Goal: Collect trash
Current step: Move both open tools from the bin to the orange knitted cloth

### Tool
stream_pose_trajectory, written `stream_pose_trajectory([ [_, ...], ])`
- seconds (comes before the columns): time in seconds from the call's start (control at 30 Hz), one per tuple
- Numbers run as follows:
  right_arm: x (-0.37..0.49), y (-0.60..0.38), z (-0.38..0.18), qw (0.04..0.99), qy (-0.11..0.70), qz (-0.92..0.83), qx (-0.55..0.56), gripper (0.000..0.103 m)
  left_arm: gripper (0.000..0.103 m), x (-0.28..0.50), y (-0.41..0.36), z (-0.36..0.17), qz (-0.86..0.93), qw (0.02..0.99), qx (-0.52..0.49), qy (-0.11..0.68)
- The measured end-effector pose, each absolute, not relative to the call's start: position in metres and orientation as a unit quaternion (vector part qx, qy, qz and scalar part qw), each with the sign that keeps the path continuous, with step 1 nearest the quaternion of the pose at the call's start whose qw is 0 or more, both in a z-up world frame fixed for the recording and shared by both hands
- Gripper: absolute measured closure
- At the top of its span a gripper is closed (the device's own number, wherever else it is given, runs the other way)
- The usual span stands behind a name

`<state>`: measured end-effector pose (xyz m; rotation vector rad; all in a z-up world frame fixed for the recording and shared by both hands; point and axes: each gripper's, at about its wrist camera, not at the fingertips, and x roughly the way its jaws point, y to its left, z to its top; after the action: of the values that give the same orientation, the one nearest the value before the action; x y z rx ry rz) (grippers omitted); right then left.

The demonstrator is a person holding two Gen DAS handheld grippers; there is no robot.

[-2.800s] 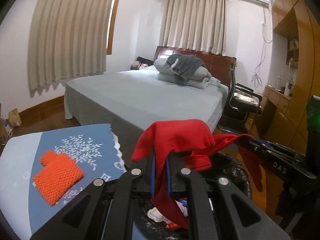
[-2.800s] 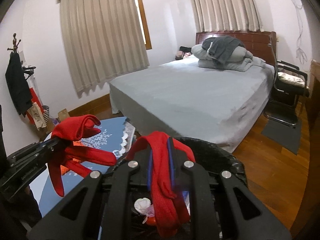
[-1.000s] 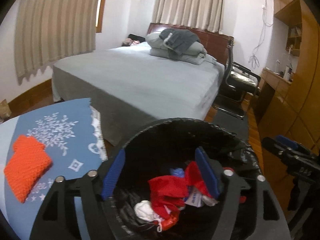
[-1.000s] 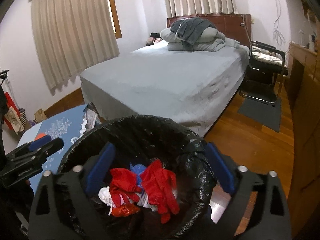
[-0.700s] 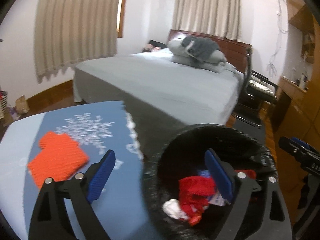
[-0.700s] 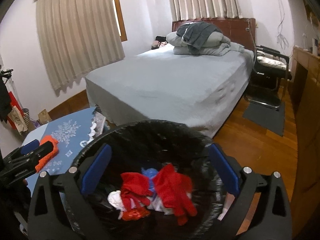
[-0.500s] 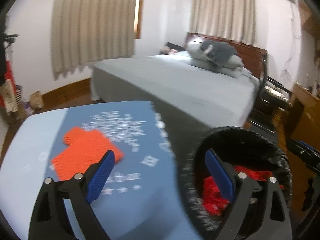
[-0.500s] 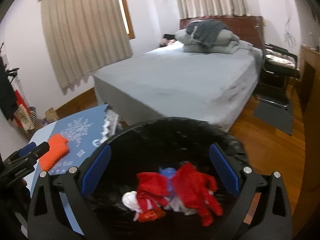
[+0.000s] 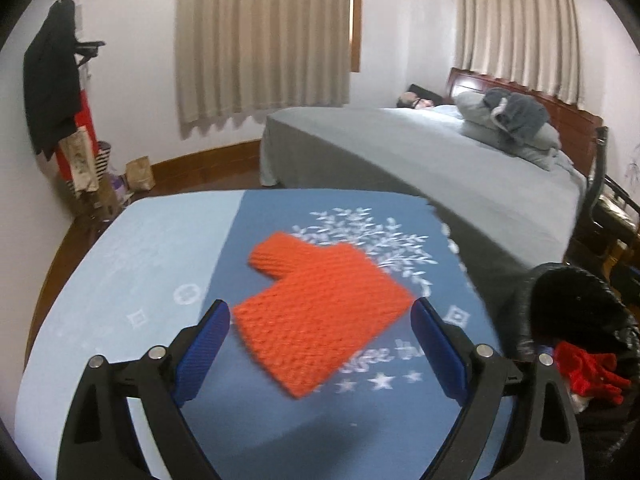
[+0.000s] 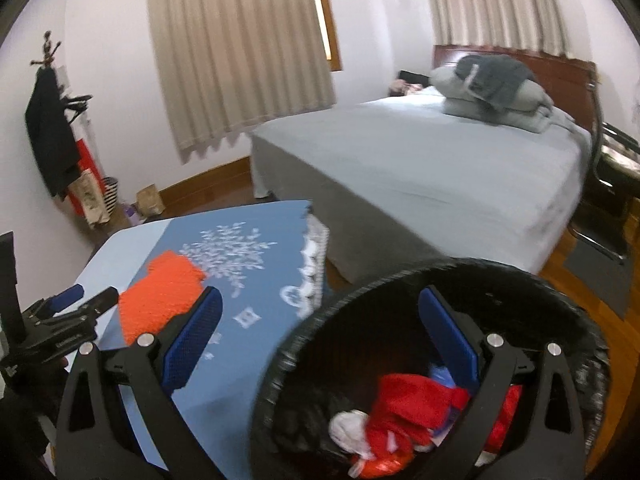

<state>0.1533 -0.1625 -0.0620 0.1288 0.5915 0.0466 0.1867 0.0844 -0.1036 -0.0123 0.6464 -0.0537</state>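
An orange knitted piece [image 9: 320, 310] lies on the blue patterned cloth of the table [image 9: 152, 280]. My left gripper [image 9: 320, 332] is open and empty, its jaws either side of the piece's near end, just above the table. The piece also shows in the right wrist view [image 10: 160, 296], with the left gripper [image 10: 76, 304] beside it. A black-lined bin [image 10: 560, 320] stands right of the table and holds red cloths [image 10: 408, 408] and other scraps. My right gripper [image 10: 320, 344] is open and empty over the bin's left rim. The bin also shows in the left wrist view [image 9: 576, 304].
A grey-sheeted bed [image 9: 440, 160] with folded bedding stands beyond the table and bin. A coat stand [image 9: 56, 80] with bags is at the far left wall. A black chair [image 10: 612, 168] and wooden floor lie to the right.
Both grippers opened and dropped their red cloths into the bin. My left gripper then swung left from the bin to the orange piece. My right gripper drifted left over the bin's rim.
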Motion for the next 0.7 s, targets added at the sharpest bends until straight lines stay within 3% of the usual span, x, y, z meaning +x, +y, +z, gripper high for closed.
stream_pose_trajectory([
  [0.5, 0.206, -0.100, -0.082, 0.945, 0.318, 0.068, 0.050, 0.007, 0.015, 0.222, 0.103, -0.151, -0.017, 0.928, -0.027, 0.372],
  [0.6, 0.211, -0.098, -0.085, 0.943, 0.323, 0.069, 0.047, 0.007, 0.020, 0.224, 0.098, -0.160, -0.027, 0.923, -0.028, 0.384],
  [0.7, 0.215, -0.097, -0.087, 0.941, 0.327, 0.068, 0.044, 0.007, 0.033, 0.224, 0.092, -0.169, -0.045, 0.914, -0.026, 0.402],
])
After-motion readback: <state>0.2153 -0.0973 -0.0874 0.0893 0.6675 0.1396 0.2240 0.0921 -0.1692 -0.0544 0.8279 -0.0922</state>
